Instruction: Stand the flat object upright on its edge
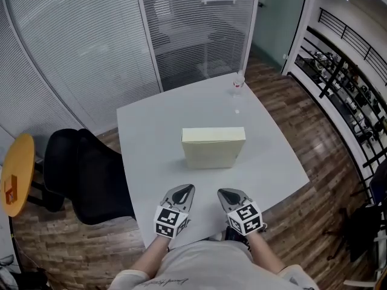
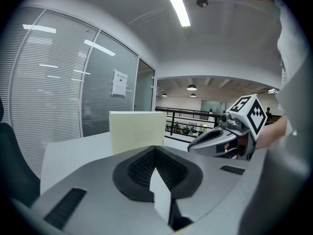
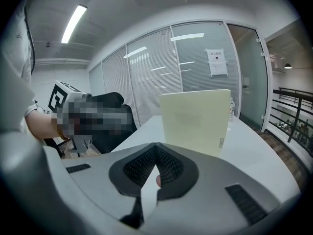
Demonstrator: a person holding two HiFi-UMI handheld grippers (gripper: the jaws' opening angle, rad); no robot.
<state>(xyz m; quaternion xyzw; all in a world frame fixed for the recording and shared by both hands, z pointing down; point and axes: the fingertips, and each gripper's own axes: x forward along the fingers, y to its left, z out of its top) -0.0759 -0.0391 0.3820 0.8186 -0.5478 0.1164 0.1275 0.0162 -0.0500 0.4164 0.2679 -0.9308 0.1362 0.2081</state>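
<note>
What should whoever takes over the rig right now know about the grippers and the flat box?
Left gripper: jaws shut, nothing between them, over the near edge of the table.
Right gripper: jaws shut, empty, beside the left one.
Flat box: pale yellow, mid-table, ahead of both grippers with bare table between; neither touches it.
Done: the box appears to stand upright on its edge, unsupported.
Left: probably nothing but checking that it stays up. Keep both grippers away from it.
Also there: a small bottle at the far corner of the table, well away from the box.
</note>
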